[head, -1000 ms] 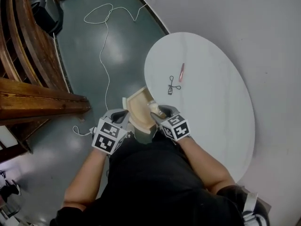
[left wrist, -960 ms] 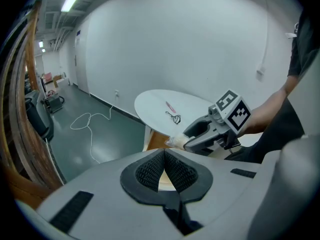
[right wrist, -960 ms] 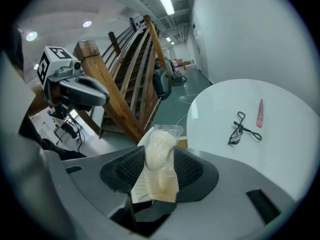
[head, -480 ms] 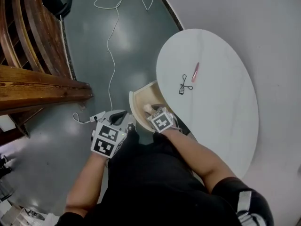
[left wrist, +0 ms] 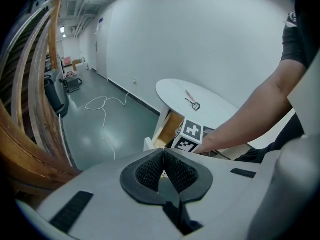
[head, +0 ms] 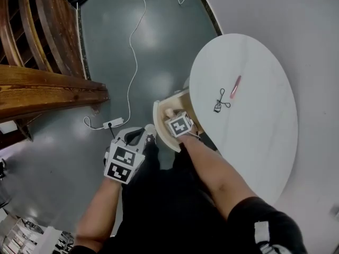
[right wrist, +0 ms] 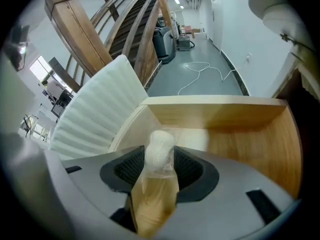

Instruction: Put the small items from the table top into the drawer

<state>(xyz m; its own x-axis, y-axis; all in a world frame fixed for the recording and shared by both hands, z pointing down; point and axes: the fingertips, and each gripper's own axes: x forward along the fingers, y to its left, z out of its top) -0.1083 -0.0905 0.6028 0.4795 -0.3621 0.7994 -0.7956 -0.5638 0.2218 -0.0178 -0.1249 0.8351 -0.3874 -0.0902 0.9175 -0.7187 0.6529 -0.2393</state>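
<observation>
Pen (head: pixel 235 86) on table (head: pixel 254 142), drawer (head: pixel 170 106) beneath

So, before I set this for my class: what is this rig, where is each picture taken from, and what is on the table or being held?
There is no robot arm: a person holds a two-jaw gripper in each hand. One picture comes from a camera on the person's head, looking down. The other two come from cameras riding on each gripper. On the round white table lie a pink pen and a small black looped item. The right gripper is shut on a small clear-wrapped item over the open wooden drawer. The left gripper is shut and empty.
</observation>
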